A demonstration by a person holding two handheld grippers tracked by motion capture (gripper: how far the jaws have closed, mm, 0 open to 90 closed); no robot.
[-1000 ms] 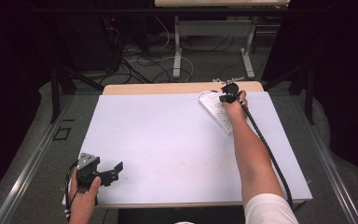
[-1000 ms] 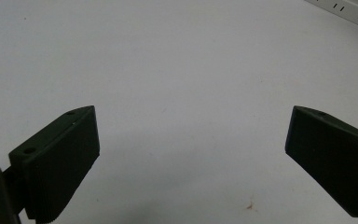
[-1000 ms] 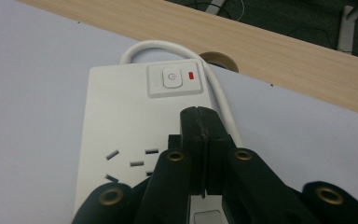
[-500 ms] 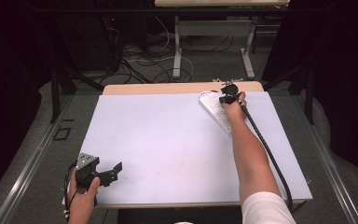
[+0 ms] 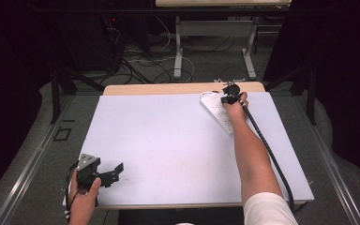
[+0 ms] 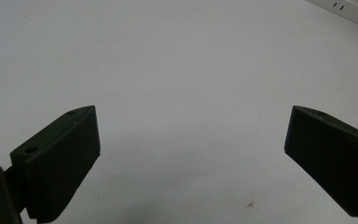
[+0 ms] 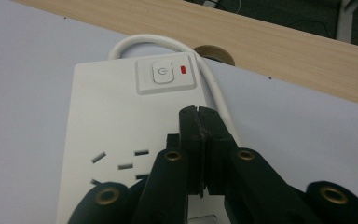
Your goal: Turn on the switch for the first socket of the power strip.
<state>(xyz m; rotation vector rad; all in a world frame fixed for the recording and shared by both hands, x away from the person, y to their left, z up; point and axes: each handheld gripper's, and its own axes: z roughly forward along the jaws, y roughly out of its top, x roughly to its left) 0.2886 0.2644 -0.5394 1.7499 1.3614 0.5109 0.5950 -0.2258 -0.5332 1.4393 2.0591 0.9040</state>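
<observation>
A white power strip [image 5: 218,110] lies at the far right of the white table sheet [image 5: 168,140]. In the right gripper view the power strip [image 7: 121,135] shows its switch [image 7: 164,74] with a red light [image 7: 183,70], and a white cord [image 7: 168,43] loops off its far end. My right gripper [image 7: 200,114] is shut, jaws pressed together with nothing between them, tips over the strip just short of the switch; in the high view the right gripper [image 5: 228,96] sits above the strip's far end. My left gripper [image 5: 115,171] rests at the near left corner, open and empty; its jaws stand wide apart around the left gripper [image 6: 191,121] midpoint over bare sheet.
The wooden table edge [image 5: 168,88] runs along the far side, with a round cable hole [image 7: 214,52] beside the cord. The right gripper's black cable [image 5: 267,150] trails along the forearm. Table legs and loose cables [image 5: 168,61] lie on the floor beyond.
</observation>
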